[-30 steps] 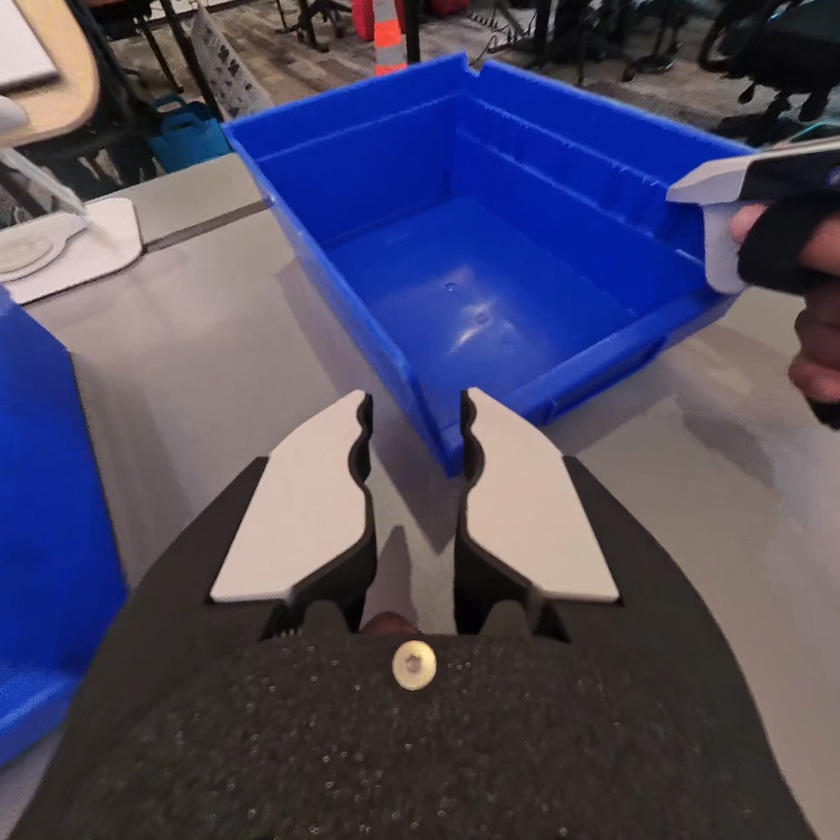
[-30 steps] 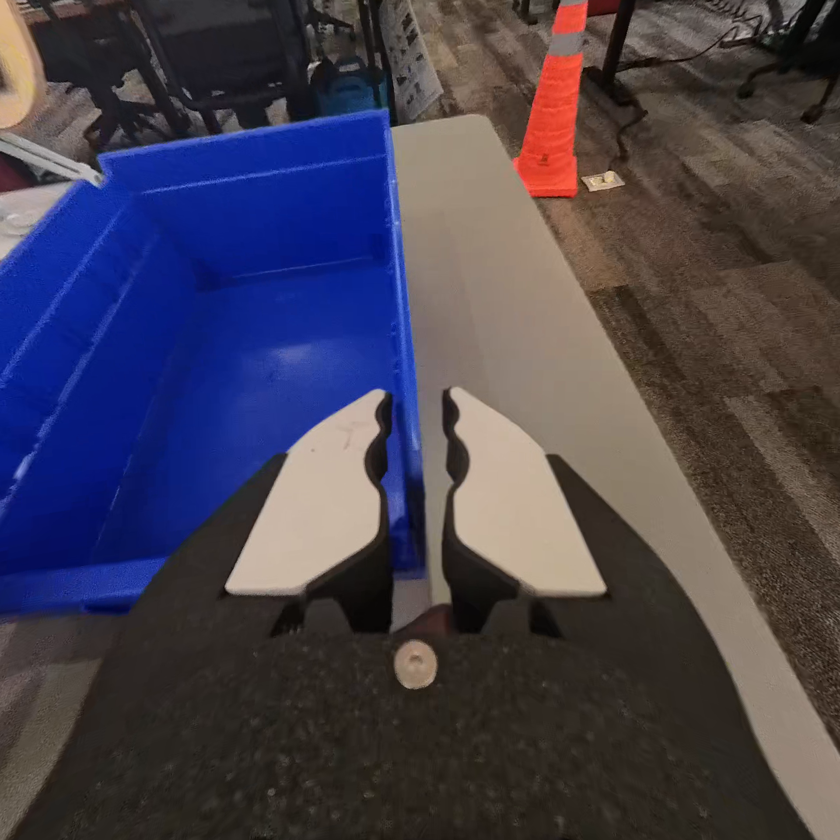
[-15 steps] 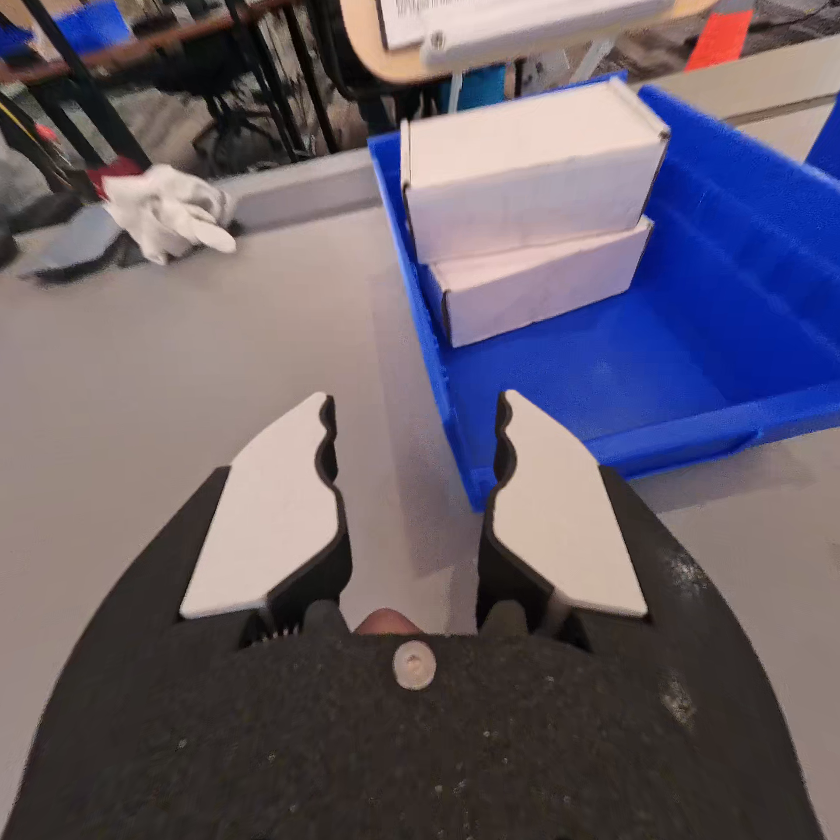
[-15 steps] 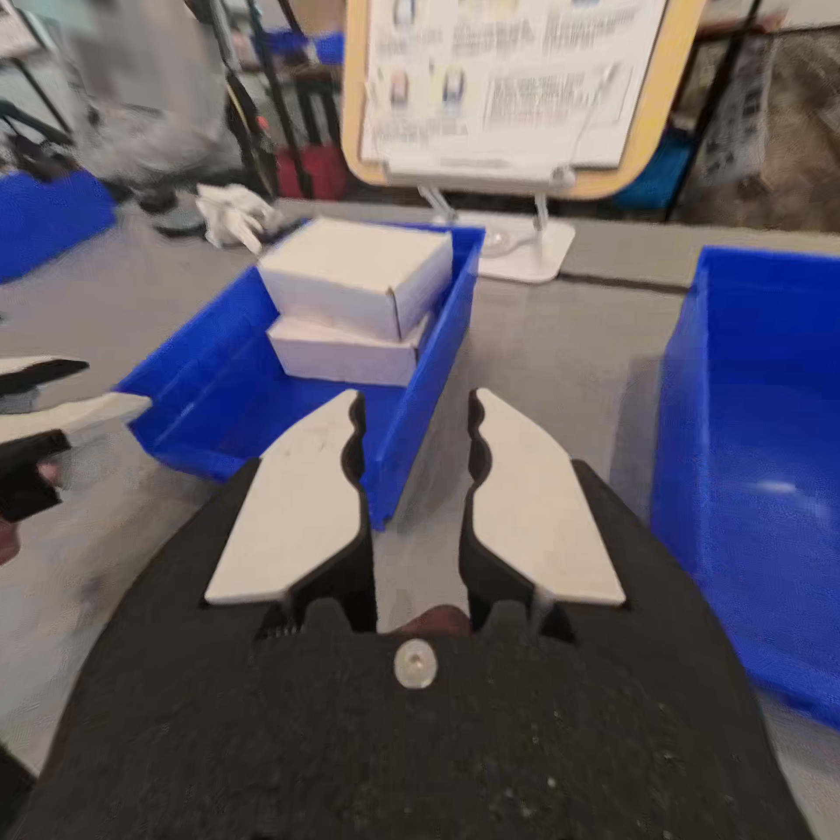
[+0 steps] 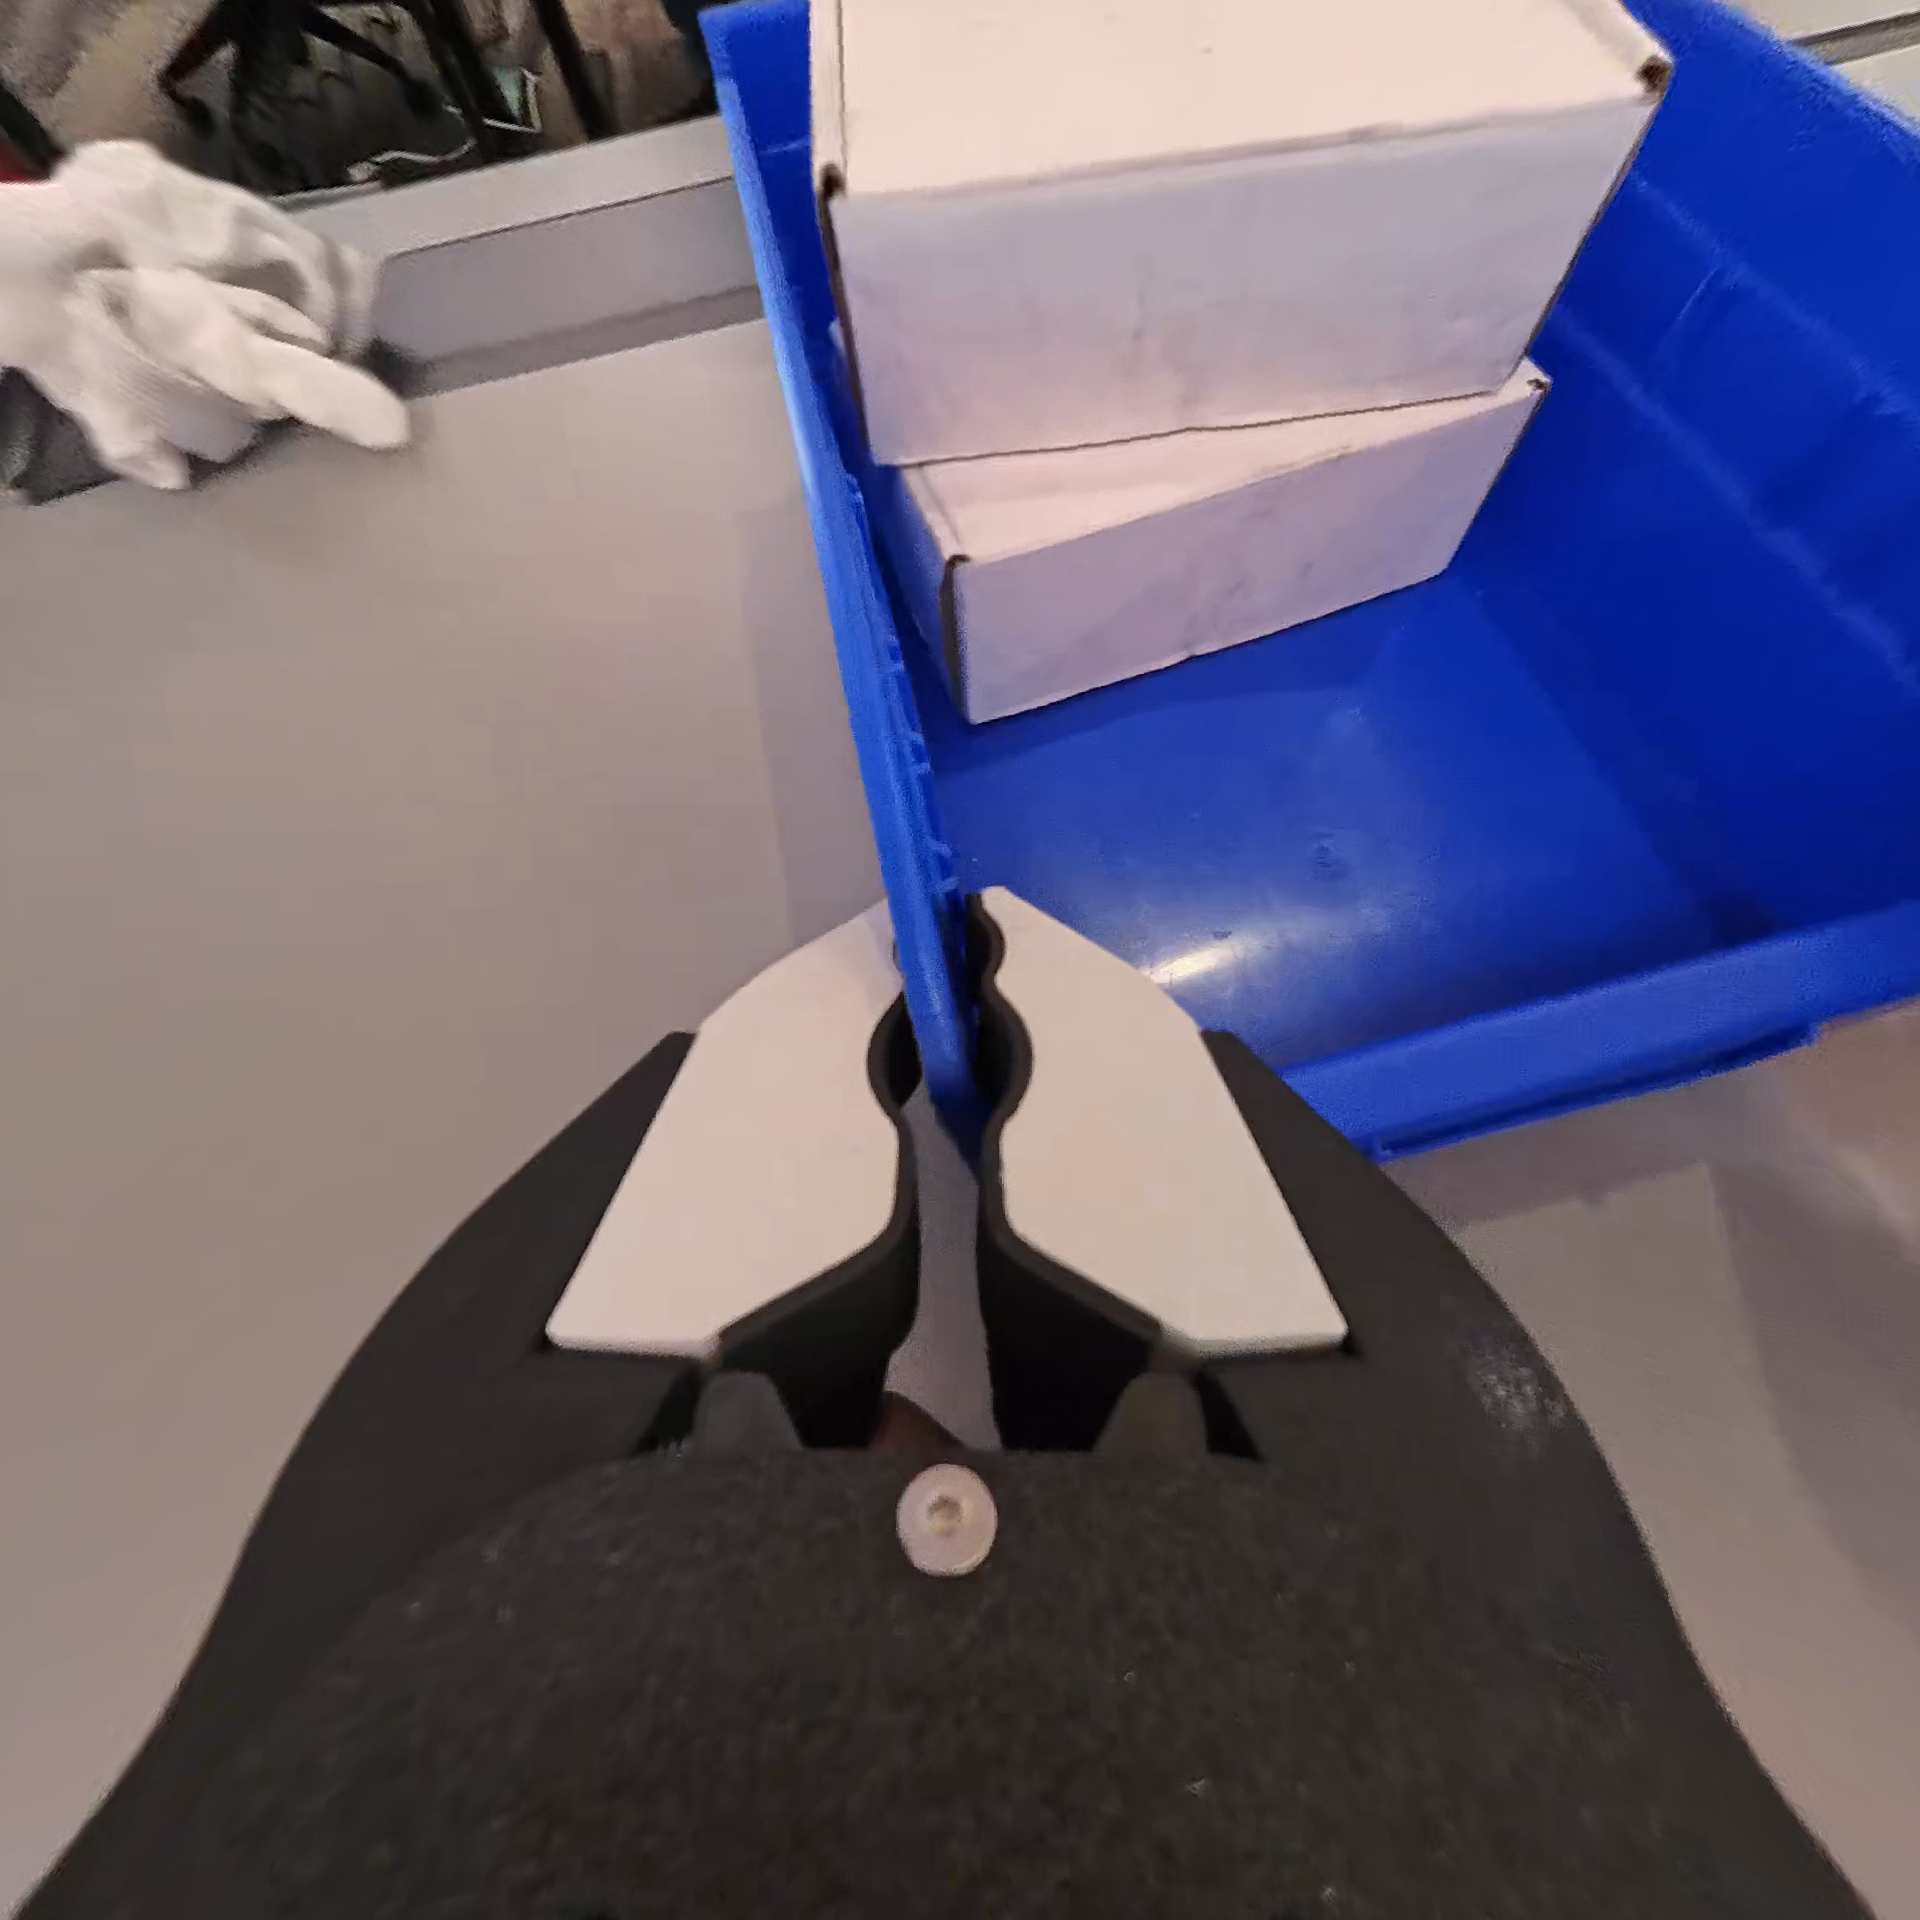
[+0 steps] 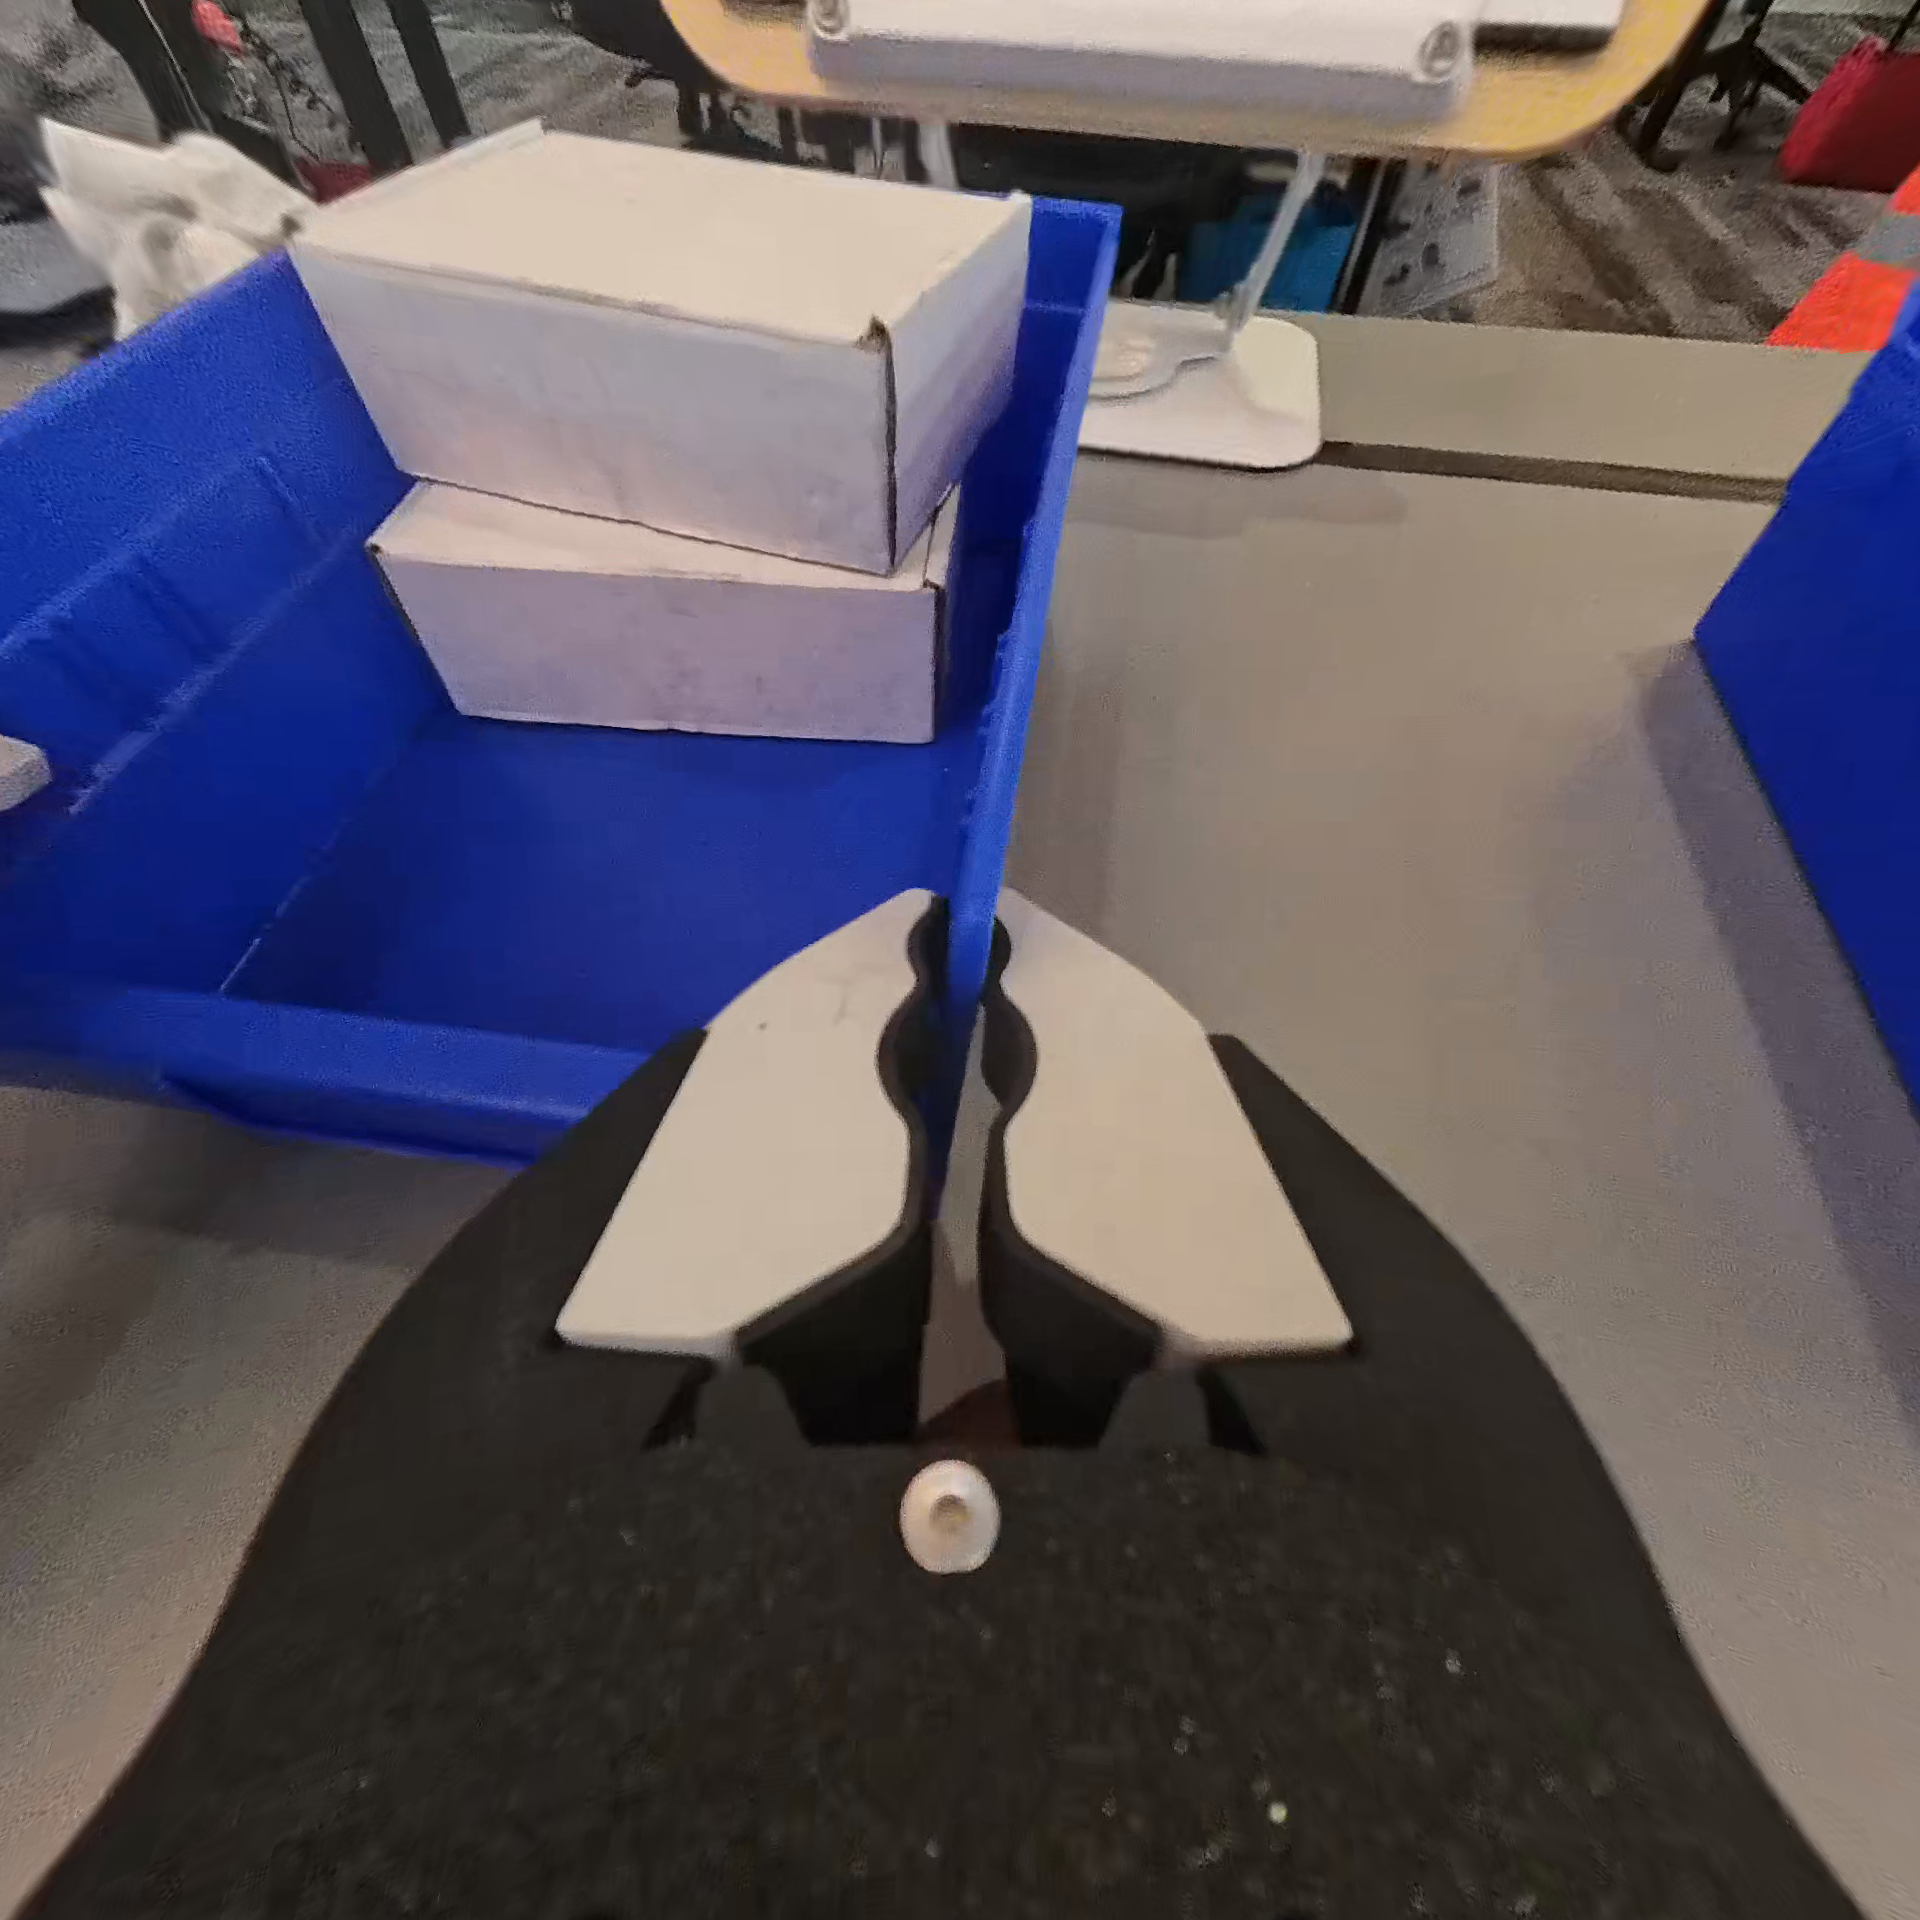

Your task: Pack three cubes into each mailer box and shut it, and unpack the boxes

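Note:
A blue bin (image 5: 1558, 1049) (image 6: 312, 1049) stands on the grey table with two shut white mailer boxes stacked at its far end: the upper box (image 5: 1195, 239) (image 6: 644, 384) on the lower box (image 5: 1195, 582) (image 6: 665, 634). My left gripper (image 5: 940, 935) is shut on the bin's left side wall (image 5: 883, 665) near its front corner. My right gripper (image 6: 966, 925) is shut on the bin's right side wall (image 6: 1013, 582) near its front corner. No cubes are in view.
A second blue bin (image 6: 1839, 644) stands to the right. A white cloth glove (image 5: 177, 312) lies on the table at the far left. A white stand base (image 6: 1205, 395) with a wooden-edged board (image 6: 1143, 73) is behind the bin, with chairs and floor beyond. Spacing between my two grippers at the tips: around 20 centimeters.
Both grippers swung from the empty bin to the bin with the boxes, moved in on its side walls, and closed on them from open.

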